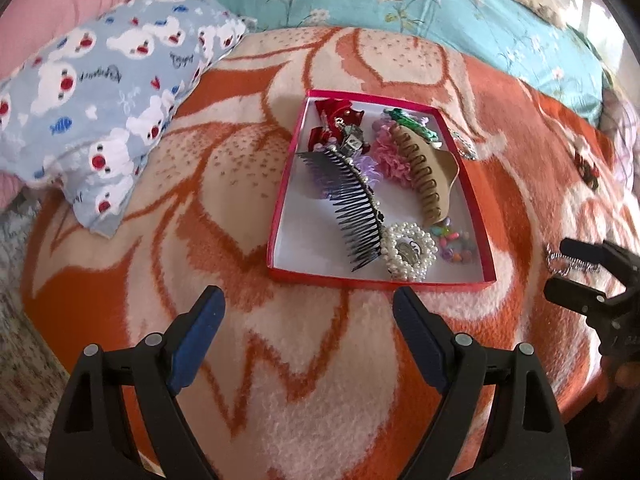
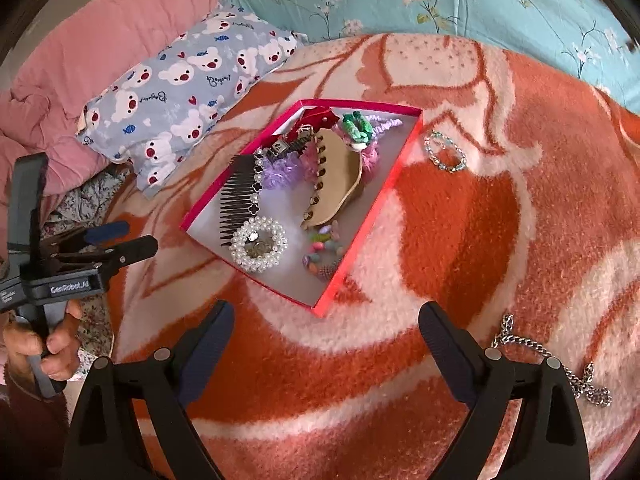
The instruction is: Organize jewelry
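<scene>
While both grippers, left (image 1: 306,322) and right (image 2: 326,338), hover spread, the red box (image 2: 362,236) lies just ahead.

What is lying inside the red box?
The red box holds a black comb, pearl ring, beige claw clip, colored beads and ruffled scrunchies; anything beneath them is hidden.

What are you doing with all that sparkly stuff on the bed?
A person is tidying jewelry into a red box on the orange blanket. The comb, pearl ring and beige claw clip are already inside. A beaded bracelet and silver chain lie outside. The left gripper and right gripper are open, holding nothing.
</scene>
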`<state>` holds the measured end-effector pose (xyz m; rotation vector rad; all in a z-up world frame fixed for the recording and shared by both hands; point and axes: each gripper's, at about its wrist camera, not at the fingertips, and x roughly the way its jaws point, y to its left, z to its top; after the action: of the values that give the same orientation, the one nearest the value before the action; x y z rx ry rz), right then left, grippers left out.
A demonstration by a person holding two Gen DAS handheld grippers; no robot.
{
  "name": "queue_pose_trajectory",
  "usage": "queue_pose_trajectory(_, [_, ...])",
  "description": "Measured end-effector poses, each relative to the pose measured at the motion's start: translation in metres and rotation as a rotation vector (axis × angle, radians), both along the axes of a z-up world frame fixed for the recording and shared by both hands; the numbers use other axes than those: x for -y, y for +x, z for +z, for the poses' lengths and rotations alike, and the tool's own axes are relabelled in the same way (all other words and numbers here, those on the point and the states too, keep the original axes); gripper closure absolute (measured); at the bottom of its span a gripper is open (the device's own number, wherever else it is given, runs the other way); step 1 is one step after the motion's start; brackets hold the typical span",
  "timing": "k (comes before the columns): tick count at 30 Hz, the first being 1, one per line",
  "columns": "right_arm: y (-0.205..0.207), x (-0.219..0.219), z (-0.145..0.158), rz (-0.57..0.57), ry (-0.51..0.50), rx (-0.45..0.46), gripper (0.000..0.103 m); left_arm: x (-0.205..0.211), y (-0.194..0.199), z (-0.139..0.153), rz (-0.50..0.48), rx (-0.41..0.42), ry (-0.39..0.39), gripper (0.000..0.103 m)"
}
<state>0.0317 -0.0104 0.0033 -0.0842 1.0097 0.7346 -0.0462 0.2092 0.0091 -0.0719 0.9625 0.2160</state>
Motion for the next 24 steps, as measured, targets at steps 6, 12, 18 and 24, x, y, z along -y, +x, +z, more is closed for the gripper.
queue_pose_trajectory(6, [0.001,-0.011,0.002,0.016,-0.038,0.017,0.008,-0.001,0.01,0.001,-0.017,-0.009,0.024,0.011])
queue_pose_trajectory(12, [0.008,-0.024,0.001,0.031,-0.063,0.021,0.008,-0.009,0.023,-0.005,0.001,-0.05,0.052,0.011])
queue_pose_trajectory(18, [0.015,-0.036,-0.004,0.032,-0.09,0.016,0.008,-0.02,0.03,-0.007,0.024,-0.059,0.036,0.011])
queue_pose_trajectory(24, [0.022,-0.044,-0.008,0.027,-0.093,0.003,0.008,-0.026,0.036,-0.005,0.034,-0.047,0.025,0.011])
